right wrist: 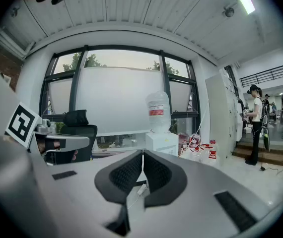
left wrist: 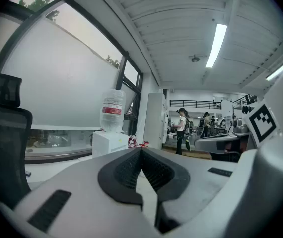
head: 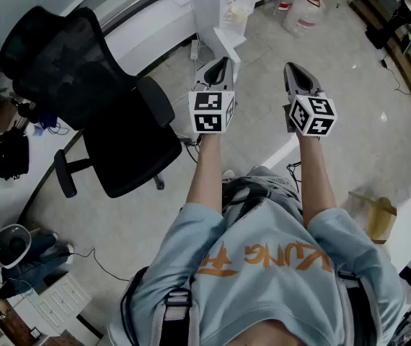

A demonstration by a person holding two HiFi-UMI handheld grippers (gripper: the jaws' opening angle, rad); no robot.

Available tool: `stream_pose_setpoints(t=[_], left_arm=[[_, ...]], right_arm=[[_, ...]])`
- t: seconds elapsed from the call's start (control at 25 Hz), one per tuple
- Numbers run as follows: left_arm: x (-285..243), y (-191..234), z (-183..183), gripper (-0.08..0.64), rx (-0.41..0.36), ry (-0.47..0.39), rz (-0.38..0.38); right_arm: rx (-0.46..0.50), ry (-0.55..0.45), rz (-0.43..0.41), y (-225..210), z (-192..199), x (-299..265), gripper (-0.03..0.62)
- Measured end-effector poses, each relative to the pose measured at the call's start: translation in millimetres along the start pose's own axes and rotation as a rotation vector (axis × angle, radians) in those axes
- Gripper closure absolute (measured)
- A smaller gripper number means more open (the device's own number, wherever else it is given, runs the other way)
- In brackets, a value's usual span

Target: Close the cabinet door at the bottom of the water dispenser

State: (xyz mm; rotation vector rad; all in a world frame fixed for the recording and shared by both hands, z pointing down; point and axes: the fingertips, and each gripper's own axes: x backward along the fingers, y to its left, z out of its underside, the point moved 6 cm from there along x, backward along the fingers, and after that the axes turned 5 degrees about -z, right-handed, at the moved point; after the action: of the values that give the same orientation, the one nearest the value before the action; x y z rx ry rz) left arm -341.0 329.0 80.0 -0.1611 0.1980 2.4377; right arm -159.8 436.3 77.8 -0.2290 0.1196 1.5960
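The white water dispenser (head: 213, 9) stands on the floor ahead of me, with a clear bottle (left wrist: 112, 110) with a red label upside down on top. It shows small in the left gripper view (left wrist: 109, 142) and in the right gripper view (right wrist: 161, 142), a good way beyond both grippers. I cannot make out its bottom cabinet door in any view. My left gripper (head: 222, 62) and right gripper (head: 294, 68) are held side by side at arm's length, pointing toward the dispenser. Both are shut with nothing between the jaws (left wrist: 141, 150) (right wrist: 142, 152).
A black office chair (head: 97, 99) stands close on the left. Several water jugs with red caps (head: 299, 6) sit on the floor right of the dispenser. A power strip and cable (head: 195, 49) lie by its base. People stand far off (right wrist: 255, 123).
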Motion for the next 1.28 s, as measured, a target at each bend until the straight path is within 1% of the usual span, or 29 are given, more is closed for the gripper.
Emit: stream_pose_setpoints(t=[0.2,0.32,0.4,0.48,0.64,0.88,1.08,1.28], left_arm=[[-4.7,10.3,1.9,0.54,0.026,0.007,-0.029],[-9.8,3.4,1.5,0.54,0.022,0.006,-0.007],[-12.8,-1.4,0.1,0.54,0.014,0.003,0.013],[-15.1,-0.6,-0.2,0.54,0.019,0.003,0.011],[-17.0,8.8,-1.2,0.54,0.042,0.003,-0.017],[-25.0,5.1,-2.6,0.54,0.052,-0.003,0.001],[-29.3,8.3,0.6,0.54,0.077,-0.004,-0.019],[-38.2,0.6,4.3,0.54,0.076,0.006,-0.007]], right_arm=[[0.007,-0.01,-0.004,-3.5,-4.0,-3.6,0.563],[0.01,-0.014,0.005,-6.9,-3.0,-1.5,0.563],[0.004,-0.033,0.031,-11.1,-4.6,1.2,0.563],[-0.011,-0.049,0.051,-16.4,-5.8,3.2,0.562],[-0.01,-0.035,0.071,-23.2,-6.0,5.9,0.563],[-0.004,-0.035,0.087,-31.0,-7.7,12.1,0.562],[0.0,-0.036,0.111,-43.7,-8.2,20.3,0.562],[-0.004,-0.034,0.104,-51.7,-6.7,19.1,0.563]])
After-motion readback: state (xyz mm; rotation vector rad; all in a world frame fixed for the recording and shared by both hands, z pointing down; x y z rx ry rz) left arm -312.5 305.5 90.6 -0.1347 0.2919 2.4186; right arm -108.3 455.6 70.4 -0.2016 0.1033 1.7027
